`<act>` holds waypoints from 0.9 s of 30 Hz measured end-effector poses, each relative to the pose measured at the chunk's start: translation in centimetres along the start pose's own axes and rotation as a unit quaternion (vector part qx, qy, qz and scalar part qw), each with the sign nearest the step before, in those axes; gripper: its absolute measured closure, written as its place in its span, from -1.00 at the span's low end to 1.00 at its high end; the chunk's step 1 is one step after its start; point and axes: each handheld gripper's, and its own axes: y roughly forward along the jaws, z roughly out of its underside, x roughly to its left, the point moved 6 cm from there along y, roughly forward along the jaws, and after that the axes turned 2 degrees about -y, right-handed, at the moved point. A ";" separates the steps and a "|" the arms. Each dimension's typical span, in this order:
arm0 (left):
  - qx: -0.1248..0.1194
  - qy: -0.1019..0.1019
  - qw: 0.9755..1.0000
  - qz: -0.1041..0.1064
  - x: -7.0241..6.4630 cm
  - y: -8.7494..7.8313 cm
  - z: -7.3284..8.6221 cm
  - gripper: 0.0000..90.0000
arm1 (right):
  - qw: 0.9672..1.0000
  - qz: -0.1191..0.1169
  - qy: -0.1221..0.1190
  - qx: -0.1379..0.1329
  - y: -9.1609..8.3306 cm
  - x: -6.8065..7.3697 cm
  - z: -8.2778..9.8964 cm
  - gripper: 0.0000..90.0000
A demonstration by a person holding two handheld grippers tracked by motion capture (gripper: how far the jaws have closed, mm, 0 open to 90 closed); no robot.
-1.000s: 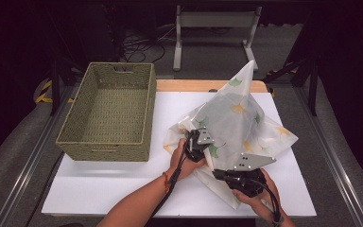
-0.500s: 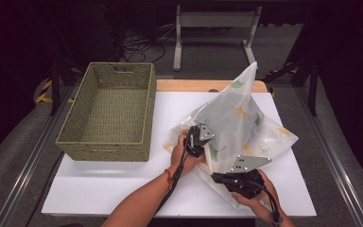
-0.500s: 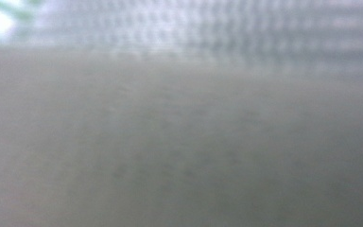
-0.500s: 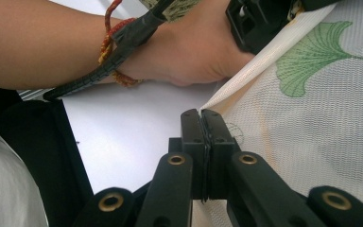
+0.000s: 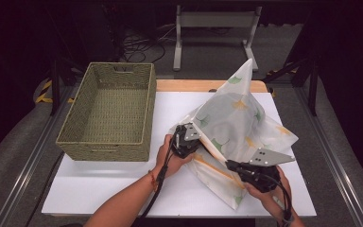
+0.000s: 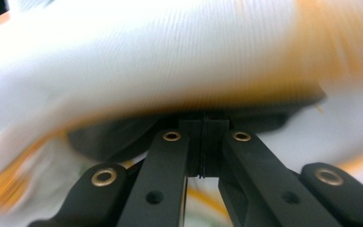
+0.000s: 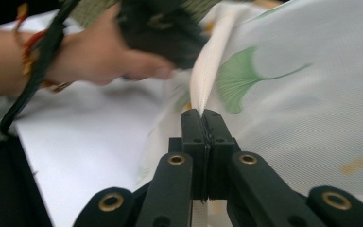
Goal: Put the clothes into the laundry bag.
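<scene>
A white cloth [image 5: 238, 120] printed with green and orange leaves lies on the white table [image 5: 113, 184] and rises to a peak at the back. My left gripper [image 5: 197, 142] is shut on the cloth's near edge, where blurred fabric [image 6: 170, 61] drapes over its closed jaws [image 6: 203, 142]. My right gripper [image 5: 230, 165] is shut on the same edge lower right, its jaws [image 7: 202, 120] pinching a folded hem [image 7: 207, 71]. The edge runs taut between the two. In the right gripper view, the other hand [image 7: 94, 61] and its gripper sit just beyond.
A woven green-brown basket [image 5: 106, 111] stands empty on the left of the table. A wooden board edge [image 5: 194, 85] shows behind the table. A metal stand [image 5: 212, 28] and cables are on the dark floor beyond. Bare white tabletop lies in front of the basket.
Both hands have lifted slightly and drawn a little apart, the left toward the basket and the right toward the table's right. The cloth edge between them looks tauter.
</scene>
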 end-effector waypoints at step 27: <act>-0.018 -0.040 0.999 0.015 0.7 3.4 -2.4 1.00 | 0.999 -0.046 -0.009 0.026 1.0 1.2 0.7 0.98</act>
